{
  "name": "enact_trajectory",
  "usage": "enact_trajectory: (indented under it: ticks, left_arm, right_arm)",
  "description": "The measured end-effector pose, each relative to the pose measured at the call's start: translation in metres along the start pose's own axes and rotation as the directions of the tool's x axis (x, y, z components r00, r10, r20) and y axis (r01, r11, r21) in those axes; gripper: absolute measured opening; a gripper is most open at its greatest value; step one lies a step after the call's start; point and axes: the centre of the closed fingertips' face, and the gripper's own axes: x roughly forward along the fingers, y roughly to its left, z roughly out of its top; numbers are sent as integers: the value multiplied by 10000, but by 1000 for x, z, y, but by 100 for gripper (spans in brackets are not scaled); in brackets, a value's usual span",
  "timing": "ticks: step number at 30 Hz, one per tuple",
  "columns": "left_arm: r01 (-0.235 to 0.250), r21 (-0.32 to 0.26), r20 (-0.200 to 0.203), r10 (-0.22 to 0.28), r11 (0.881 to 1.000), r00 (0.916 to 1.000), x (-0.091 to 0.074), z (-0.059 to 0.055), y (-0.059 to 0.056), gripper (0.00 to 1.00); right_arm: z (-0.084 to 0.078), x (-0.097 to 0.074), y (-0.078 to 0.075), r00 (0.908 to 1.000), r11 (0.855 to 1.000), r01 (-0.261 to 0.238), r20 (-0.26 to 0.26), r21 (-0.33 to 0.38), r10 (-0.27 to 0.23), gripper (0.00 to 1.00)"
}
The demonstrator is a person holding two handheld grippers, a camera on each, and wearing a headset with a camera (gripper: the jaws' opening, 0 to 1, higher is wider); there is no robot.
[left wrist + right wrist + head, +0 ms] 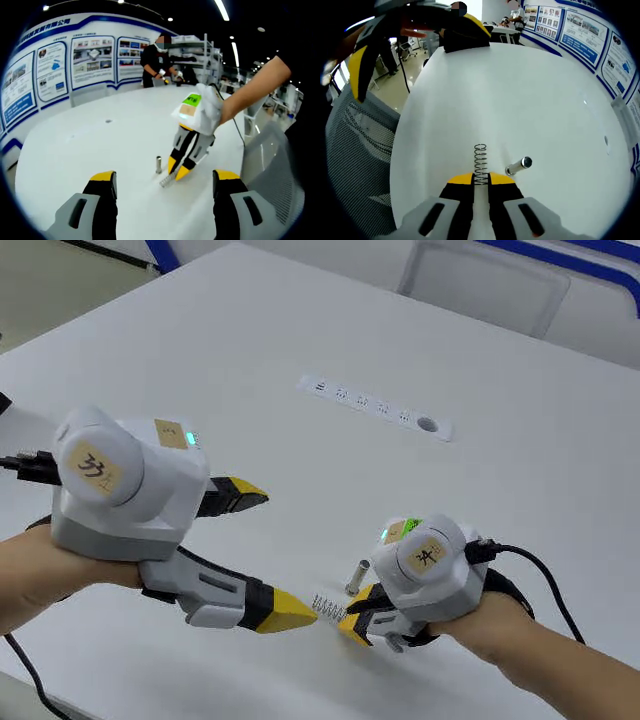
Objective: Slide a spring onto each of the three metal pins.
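My right gripper [352, 620] [480, 178] is shut on one end of a small wire spring [480, 162] [327, 607] [165, 181], which sticks out forward low over the white table [300, 330]. One short metal pin [357, 576] [519, 165] [158, 164] stands upright on the table just beside the spring. My left gripper [262, 555] [165, 185] hangs open to the left, its lower yellow tip close to the spring's free end, with nothing between its fingers [103, 182].
A white power strip [375, 407] lies flat in the table's middle. A grey mesh chair [480, 280] stands at the far edge, another [362, 140] by the near side. A person [159, 60] stands beyond the table.
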Motion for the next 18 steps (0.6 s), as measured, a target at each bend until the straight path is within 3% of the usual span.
enact_trajectory:
  ticks: [6, 9, 10, 13, 18]
  left_arm:
    - [462, -78, 183, -461, 9989, 9988, 7, 6, -11, 77]
    - [713, 323, -197, -707, 9969, 9973, 13, 4, -19, 74]
    - [1093, 643, -485, -1063, 9919, 9932, 15, 2, -27, 74]
    - [1355, 1393, -951, -1230, 9809, 9878, 19, -1, -34, 73]
    - [1398, 1387, -604, -1325, 9804, 9893, 25, 8, -39, 68]
  right_arm:
    - [9, -27, -1, 9996, 9983, 240, 183, -538, -231, 11]
    - [13, -44, 1, 9991, 9953, 367, 251, -892, -346, 11]
    - [16, -51, 3, 9987, 9924, 438, 296, -1149, -407, 11]
    - [22, -64, 12, 9976, 9916, 458, 572, -1208, -391, 11]
    - [23, -77, 28, 9970, 9873, 504, 659, -1507, -408, 11]
